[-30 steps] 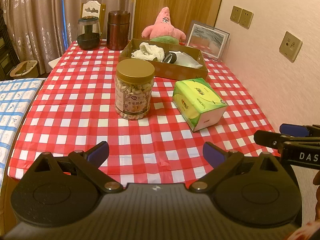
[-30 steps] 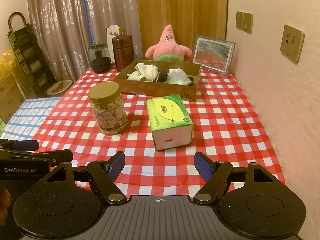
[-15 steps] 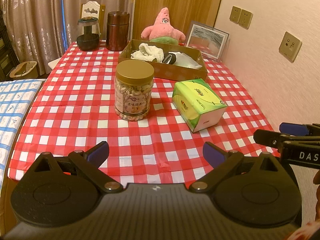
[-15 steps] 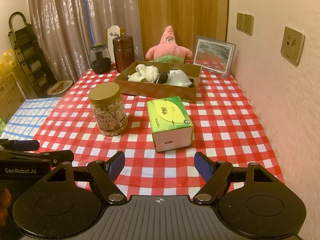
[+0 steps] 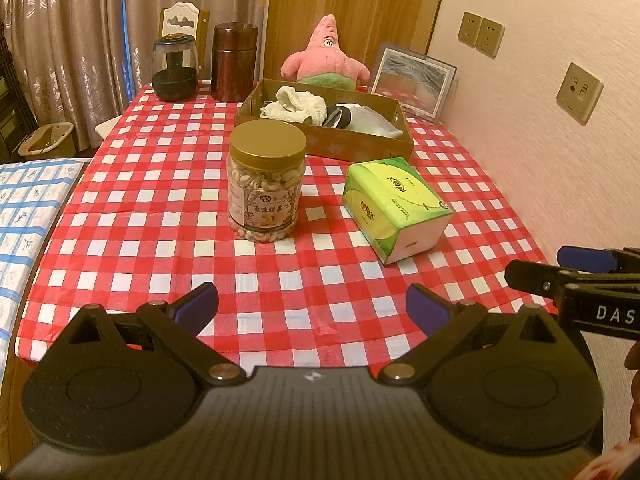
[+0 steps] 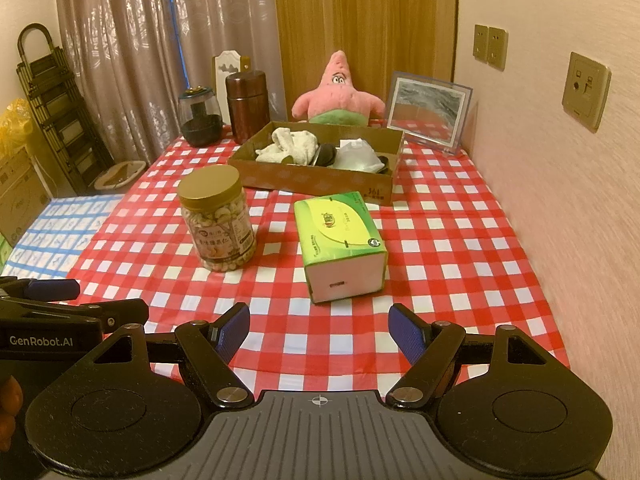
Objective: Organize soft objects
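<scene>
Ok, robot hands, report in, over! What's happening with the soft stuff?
Left gripper open, empty. Right gripper open, empty. Tissue pack untouched on tablecloth, near the cardboard box. Nut jar beside it, not blocking.

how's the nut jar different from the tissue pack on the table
The nut jar stands upright, round and see-through with a gold lid; the tissue pack lies flat, boxy, opaque green and yellow. The jar stands taller than the pack. Both sit on the checked cloth in front of the cardboard tray.
</scene>
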`<state>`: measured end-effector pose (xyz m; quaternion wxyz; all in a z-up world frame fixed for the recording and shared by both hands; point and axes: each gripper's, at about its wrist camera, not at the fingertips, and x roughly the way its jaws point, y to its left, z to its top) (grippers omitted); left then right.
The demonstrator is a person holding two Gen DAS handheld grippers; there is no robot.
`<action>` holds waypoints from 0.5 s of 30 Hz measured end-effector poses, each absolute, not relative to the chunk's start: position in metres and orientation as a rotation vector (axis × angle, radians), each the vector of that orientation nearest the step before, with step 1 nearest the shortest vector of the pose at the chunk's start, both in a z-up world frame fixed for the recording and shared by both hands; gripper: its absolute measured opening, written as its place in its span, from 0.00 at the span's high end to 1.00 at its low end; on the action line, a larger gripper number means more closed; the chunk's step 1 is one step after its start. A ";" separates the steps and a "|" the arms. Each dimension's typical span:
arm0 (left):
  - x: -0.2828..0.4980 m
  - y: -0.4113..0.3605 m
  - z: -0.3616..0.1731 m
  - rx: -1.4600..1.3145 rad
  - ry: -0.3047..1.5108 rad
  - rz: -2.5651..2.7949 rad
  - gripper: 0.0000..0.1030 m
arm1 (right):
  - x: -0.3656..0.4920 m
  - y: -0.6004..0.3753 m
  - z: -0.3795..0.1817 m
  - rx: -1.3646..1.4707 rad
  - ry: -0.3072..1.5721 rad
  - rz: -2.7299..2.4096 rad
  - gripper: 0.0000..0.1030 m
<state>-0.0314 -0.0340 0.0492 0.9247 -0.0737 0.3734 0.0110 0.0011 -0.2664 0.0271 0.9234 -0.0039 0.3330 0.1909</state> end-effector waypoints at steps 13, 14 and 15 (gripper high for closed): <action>-0.031 -0.033 0.050 -0.150 0.753 0.016 0.03 | 0.001 -0.266 0.027 -0.008 0.682 0.392 0.26; -0.032 -0.033 0.050 -0.150 0.750 0.012 0.03 | 0.001 -0.266 0.027 -0.008 0.683 0.392 0.26; -0.031 -0.033 0.050 -0.148 0.750 0.011 0.03 | 0.001 -0.267 0.027 -0.008 0.683 0.392 0.26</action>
